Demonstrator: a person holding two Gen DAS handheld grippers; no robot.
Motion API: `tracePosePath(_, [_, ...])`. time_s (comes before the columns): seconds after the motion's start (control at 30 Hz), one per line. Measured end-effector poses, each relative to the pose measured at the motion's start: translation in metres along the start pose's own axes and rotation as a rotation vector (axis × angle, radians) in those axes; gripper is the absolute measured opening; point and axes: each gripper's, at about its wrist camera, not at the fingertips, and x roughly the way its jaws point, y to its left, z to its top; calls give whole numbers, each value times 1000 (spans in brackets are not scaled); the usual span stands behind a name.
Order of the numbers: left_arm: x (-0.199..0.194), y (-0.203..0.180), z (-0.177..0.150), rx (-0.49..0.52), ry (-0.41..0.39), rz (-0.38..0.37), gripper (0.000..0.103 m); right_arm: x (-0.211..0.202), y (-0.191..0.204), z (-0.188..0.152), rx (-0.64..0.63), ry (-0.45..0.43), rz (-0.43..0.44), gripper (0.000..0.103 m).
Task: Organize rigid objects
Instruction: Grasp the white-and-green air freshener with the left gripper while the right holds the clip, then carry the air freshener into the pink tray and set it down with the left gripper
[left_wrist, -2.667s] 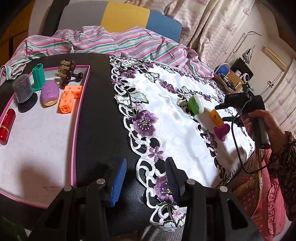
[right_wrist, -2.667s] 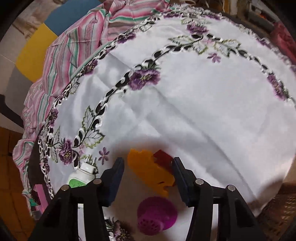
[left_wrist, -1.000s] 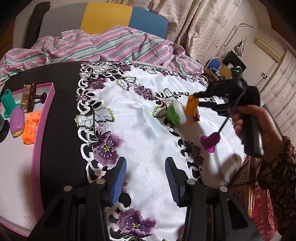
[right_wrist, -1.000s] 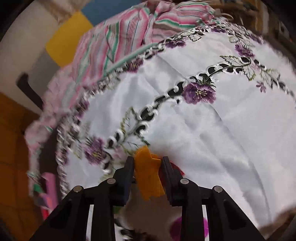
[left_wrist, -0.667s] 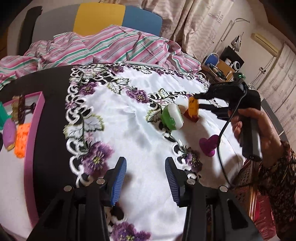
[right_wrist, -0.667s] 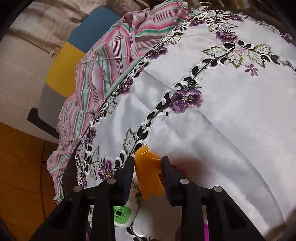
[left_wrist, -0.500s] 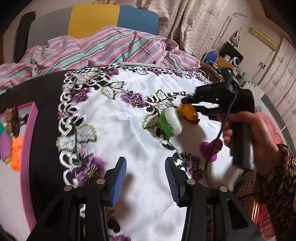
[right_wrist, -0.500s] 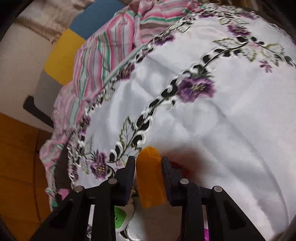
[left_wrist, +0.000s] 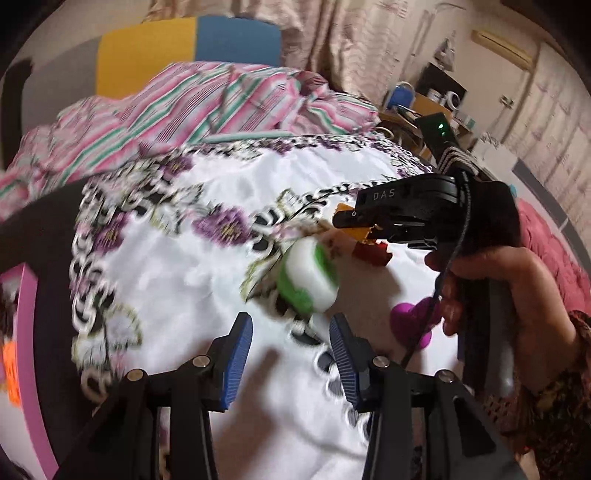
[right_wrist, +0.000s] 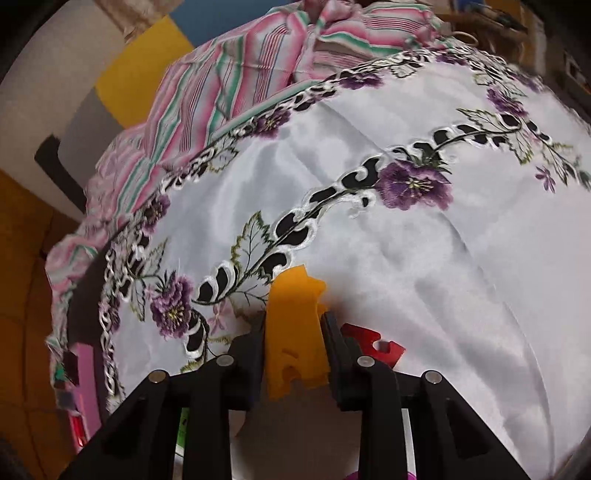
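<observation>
My right gripper (right_wrist: 293, 328) is shut on an orange notched block (right_wrist: 295, 325) and holds it just above the white embroidered cloth; it also shows in the left wrist view (left_wrist: 364, 227). A red notched piece (right_wrist: 373, 343) lies on the cloth under it, also seen in the left wrist view (left_wrist: 371, 254). My left gripper (left_wrist: 290, 339) is open and empty, just short of a green and white round object (left_wrist: 308, 282). A purple heart-shaped piece (left_wrist: 415, 321) lies to its right, partly behind the hand.
A pink-rimmed tray (left_wrist: 31, 332) with an orange block (left_wrist: 11, 369) lies at the far left on the black table. A striped cloth (left_wrist: 207, 107) is heaped at the table's far side. The person's hand (left_wrist: 491, 295) holds the right gripper.
My left gripper has moved forward and right, closer to the green and white object. My right gripper closed on the orange block and lifted it off the red piece.
</observation>
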Motion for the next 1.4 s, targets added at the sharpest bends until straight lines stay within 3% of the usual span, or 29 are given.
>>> tracePosePath(0.03, [5,-5,5,25,1,-1,57,-2,-3,1,12,-11,13,28])
tracePosePath(0.13, [14,-11,19,44,-1,-2,68,-7,-3,2,23,-28,25,28])
tracePosePath(0.33, [46,-12,38,44,64,-60,68,-9,-7,2,49,-36,22,28])
tracePosePath(0.53, [73,5,38,-106,98,-170,66,-9,-9,5,53,-42,18,28])
tracePosePath(0.6, [75,7,36,-111,84,-172,66,-8,-10,5,57,-42,17,28])
tracePosePath(0.67, [79,9,33,-113,88,-169,63,-8,-9,5,54,-42,18,28])
tracePosePath(0.7, [81,11,31,-115,93,-168,52,-8,-8,5,50,-42,22,28])
tracePosePath(0.77, [83,13,27,-117,96,-175,52,-8,-3,4,23,-45,22,28])
tracePosePath(1.2, [41,16,1,-46,-34,-39,52,-4,10,0,-42,-35,15,28])
tracePosePath(1.4, [36,37,-18,-113,-28,12,52,-2,11,0,-40,-19,32,28])
